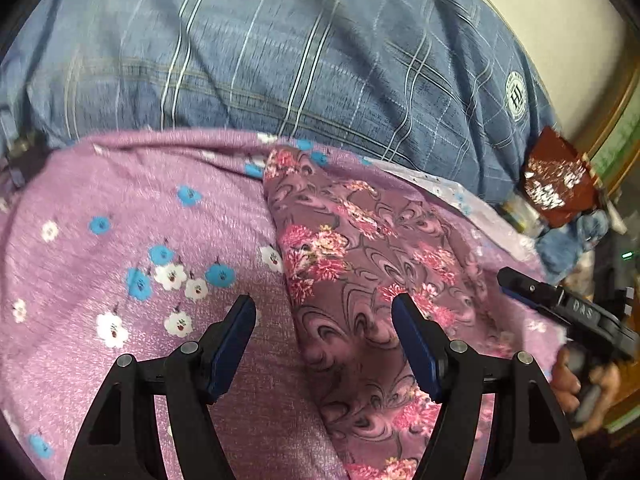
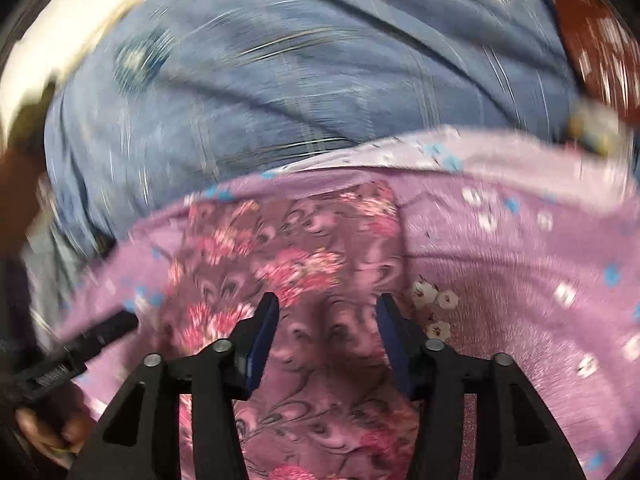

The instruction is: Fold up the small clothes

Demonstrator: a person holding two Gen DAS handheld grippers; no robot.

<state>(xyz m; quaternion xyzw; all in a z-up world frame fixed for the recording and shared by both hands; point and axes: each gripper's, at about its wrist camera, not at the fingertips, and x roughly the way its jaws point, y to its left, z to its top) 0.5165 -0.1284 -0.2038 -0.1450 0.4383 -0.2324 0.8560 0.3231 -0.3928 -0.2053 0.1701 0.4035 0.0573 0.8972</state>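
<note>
Lilac cloth with blue and white flowers [image 1: 132, 216] covers the whole surface, and what lies under it cannot be told. Behind it, at twelve o'clock in both views, stands the person in a blue checked shirt [image 1: 280, 60], with a dark red packet [image 1: 560, 180] at about two o'clock in the left view.

On the lilac cloth lies the small garment [image 1: 360, 280], a plum piece with pink flowers and grey swirls. It runs as a long band from twelve o'clock down to six o'clock in both views, and its left edge in the left view is straight, much like a fold line.

Left tool [image 1: 324, 340]: jaws spread wide, nothing between them, poised over that straight edge. Right tool [image 2: 326, 336]: jaws likewise spread and empty, above the middle of the garment. The right view is smeared by motion, so fine detail there is lost. Whether either tool touches the cloth cannot be told.

My judgement: the garment looks laid out and perhaps folded once lengthwise, though the layers do not show clearly. Neither tool pinches anything, so the crosswise folds and the final tidy stack seem left to do
</note>
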